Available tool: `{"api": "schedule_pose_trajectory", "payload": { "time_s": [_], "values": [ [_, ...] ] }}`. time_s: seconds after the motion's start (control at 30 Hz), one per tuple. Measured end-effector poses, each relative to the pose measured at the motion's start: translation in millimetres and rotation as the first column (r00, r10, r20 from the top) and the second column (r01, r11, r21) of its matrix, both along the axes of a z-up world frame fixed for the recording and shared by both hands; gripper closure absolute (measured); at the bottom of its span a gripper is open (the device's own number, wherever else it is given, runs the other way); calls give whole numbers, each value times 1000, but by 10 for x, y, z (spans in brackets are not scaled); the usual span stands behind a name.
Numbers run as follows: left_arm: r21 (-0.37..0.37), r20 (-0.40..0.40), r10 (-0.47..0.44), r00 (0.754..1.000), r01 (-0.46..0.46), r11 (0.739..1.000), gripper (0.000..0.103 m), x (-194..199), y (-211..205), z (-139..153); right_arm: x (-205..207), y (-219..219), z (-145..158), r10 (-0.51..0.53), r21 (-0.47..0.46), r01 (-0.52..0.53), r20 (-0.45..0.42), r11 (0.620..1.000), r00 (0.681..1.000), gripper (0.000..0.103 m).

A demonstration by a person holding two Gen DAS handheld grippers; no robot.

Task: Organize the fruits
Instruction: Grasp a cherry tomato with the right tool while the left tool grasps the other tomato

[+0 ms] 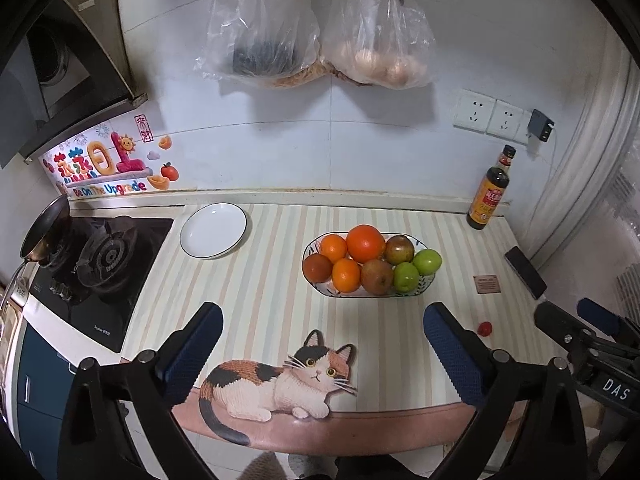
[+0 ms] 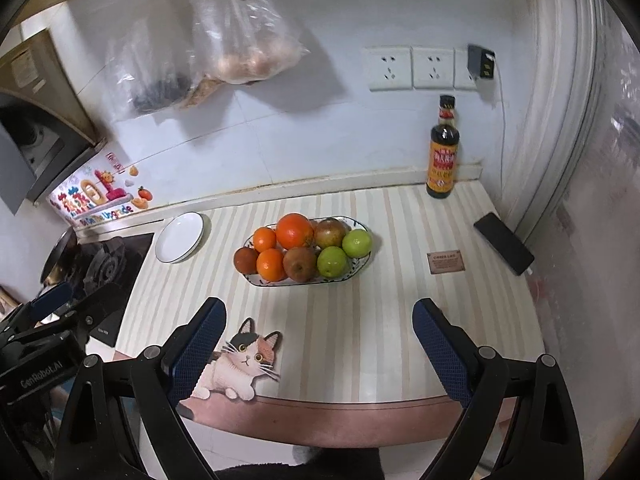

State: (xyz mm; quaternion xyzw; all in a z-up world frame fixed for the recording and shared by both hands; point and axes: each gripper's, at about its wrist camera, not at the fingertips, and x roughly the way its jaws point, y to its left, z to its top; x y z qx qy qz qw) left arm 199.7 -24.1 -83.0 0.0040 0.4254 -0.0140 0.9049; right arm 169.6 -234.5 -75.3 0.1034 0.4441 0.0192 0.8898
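Observation:
An oval patterned bowl on the striped mat holds several fruits: oranges, brownish-red apples and two green apples. An empty white plate lies to its left, by the stove. My left gripper is open and empty, hovering over the mat's front, short of the bowl. My right gripper is open and empty, also in front of the bowl; it shows in the left wrist view's right edge.
A gas stove with a pan is at left. A dark sauce bottle stands at the back right, a black phone near the right wall. A small red object lies on the mat. Plastic bags hang on the wall.

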Motion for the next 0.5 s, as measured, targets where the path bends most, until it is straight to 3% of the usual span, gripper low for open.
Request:
{"api": "schedule_pose_trajectory", "payload": {
  "time_s": [0.27, 0.5],
  "values": [
    [14, -94, -30, 995, 31, 999, 0, 418, -322, -342, 293, -674, -557, -132, 38, 136, -102, 990, 986, 6],
    [74, -222, -140, 965, 160, 984, 0, 769, -989, -861, 379, -1373, -1431, -235, 58, 258, -263, 964, 936, 6]
  ]
}}
